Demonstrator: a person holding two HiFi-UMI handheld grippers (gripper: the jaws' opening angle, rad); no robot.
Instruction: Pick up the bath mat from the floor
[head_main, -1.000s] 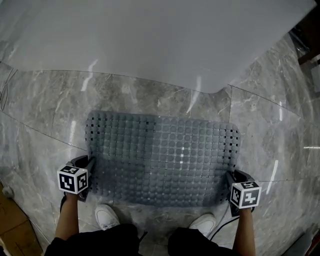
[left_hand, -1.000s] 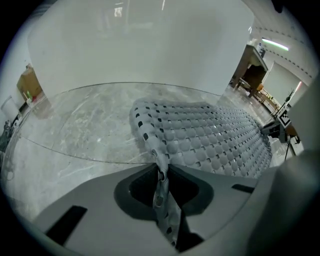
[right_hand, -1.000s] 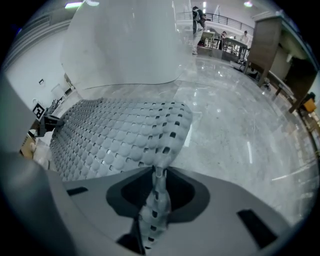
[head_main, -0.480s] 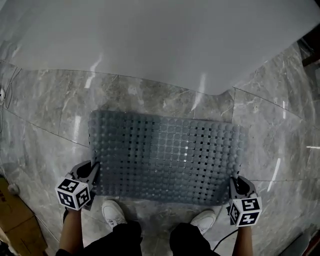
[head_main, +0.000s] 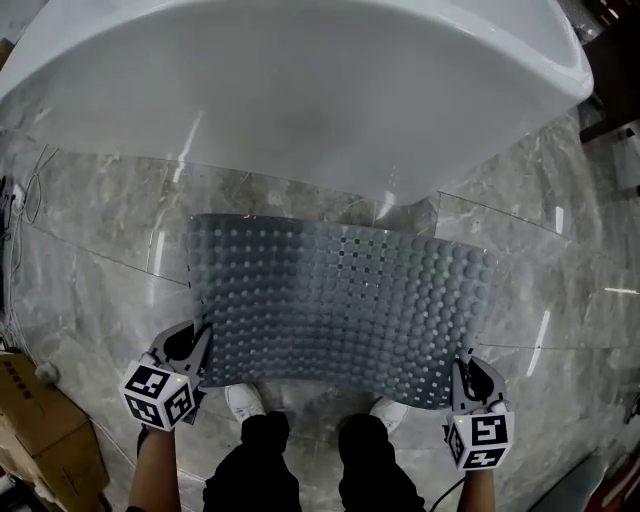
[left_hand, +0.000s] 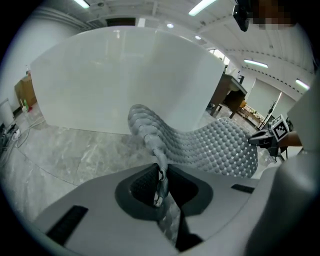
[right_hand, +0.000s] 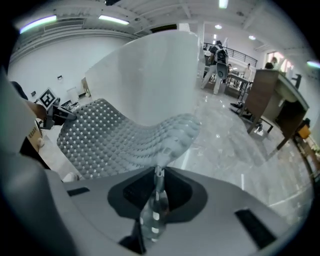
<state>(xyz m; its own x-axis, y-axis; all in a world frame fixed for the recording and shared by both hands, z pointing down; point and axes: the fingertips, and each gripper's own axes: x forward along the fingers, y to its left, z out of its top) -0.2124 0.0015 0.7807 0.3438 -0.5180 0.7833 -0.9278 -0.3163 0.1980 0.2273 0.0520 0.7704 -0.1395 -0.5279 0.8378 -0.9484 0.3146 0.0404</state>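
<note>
The grey bath mat (head_main: 340, 305), flat on the marble floor (head_main: 90, 250) a second ago, now hangs lifted in front of the white tub (head_main: 300, 90) and sags between its two near corners. The left hand-held gripper (left_hand: 160, 185) pinches one of those corners and the right hand-held gripper (right_hand: 157, 187) pinches the other. The raised near edge now covers most of the person's shoes (head_main: 243, 400), and from above I can't tell whether the far edge still touches the floor.
</note>
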